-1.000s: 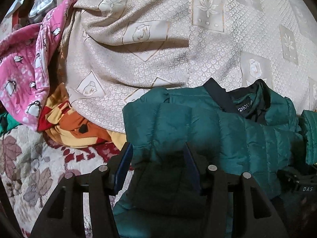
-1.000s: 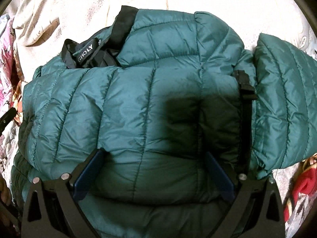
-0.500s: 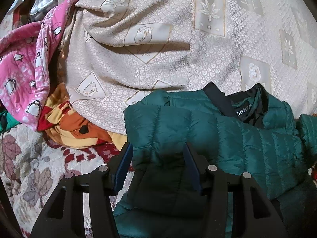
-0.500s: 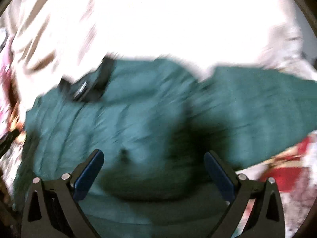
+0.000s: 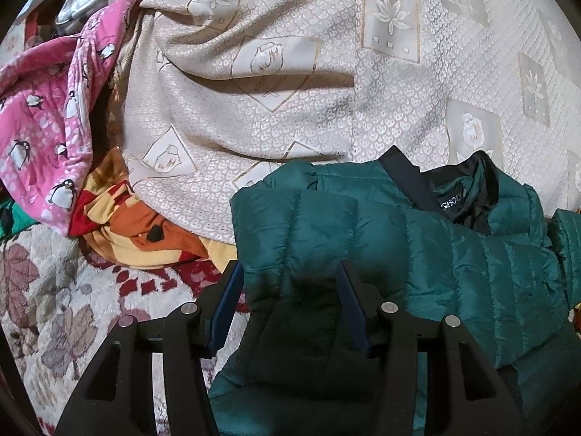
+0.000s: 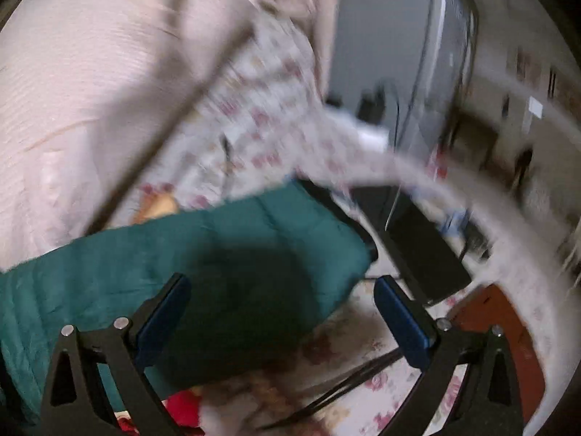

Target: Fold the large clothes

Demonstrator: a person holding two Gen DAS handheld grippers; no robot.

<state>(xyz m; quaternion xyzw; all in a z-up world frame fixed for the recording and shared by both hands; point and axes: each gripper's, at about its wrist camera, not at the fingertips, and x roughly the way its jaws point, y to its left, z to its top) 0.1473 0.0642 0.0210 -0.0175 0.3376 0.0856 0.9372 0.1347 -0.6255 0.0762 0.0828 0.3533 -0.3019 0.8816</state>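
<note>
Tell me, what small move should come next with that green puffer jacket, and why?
Probably close the right tongs on the sleeve end of the green puffer jacket lying between their open fingers. The left tongs, also open, straddle a jacket fold, so nothing looks gripped yet.

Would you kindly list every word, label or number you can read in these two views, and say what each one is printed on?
"GHOLY": pale capitals on the black neck label inside the collar of the green jacket, left wrist view; the first and last letters are uncertain, partly hidden by a fold.
Right wrist view: too motion-blurred; no text can be read there.
Nothing readable shows on the pink penguin cloth or the beige bedspread.
</note>
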